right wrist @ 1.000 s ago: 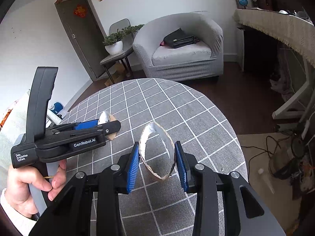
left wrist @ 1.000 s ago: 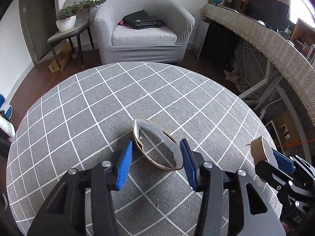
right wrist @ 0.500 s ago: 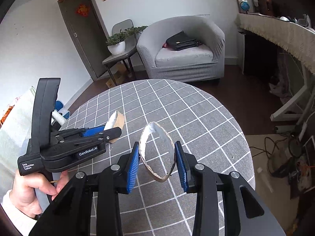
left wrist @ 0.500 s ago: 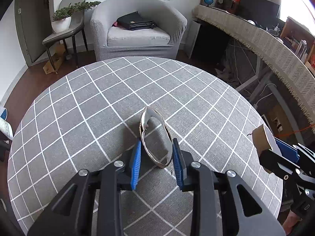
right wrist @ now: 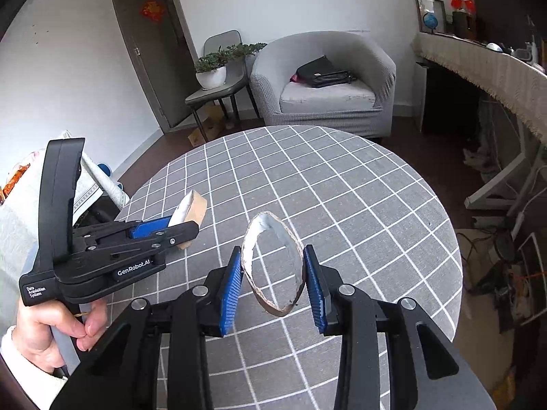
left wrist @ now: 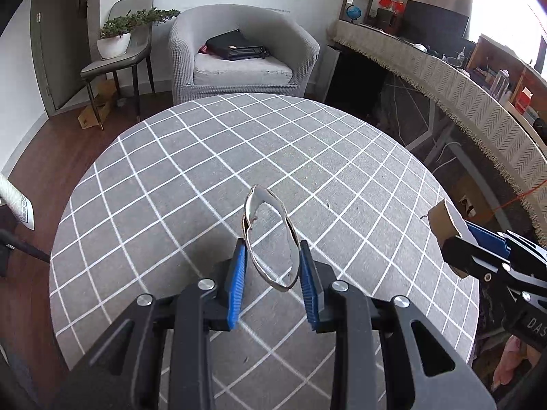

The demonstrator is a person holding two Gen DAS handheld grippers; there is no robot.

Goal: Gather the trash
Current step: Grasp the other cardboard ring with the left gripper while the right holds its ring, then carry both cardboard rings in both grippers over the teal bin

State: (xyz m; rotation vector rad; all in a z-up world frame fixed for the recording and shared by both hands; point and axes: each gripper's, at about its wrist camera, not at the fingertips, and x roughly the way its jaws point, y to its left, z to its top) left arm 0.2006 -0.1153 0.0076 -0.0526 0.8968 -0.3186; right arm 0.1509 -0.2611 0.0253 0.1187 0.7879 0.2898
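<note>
1. Cardboard rings fill both tools: the left gripper (left wrist: 271,273) clenches one squashed cardboard ring (left wrist: 270,239), the right gripper (right wrist: 271,280) clenches the other ring (right wrist: 273,266), both above the table (left wrist: 205,177).
2. Each thin ring, pinched only at its sides, could buckle and slip out.
3. Beyond the table stand an armchair (left wrist: 239,54) and a potted plant (left wrist: 114,42); nothing blocks the way, and no bin shows.

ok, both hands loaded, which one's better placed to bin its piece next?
Neither clearly. The left gripper has just been closing on a squashed cardboard ring; the right gripper is shut on a second cardboard ring. Both hang over the checked table; no bin in view. Slight lean: right.
</note>
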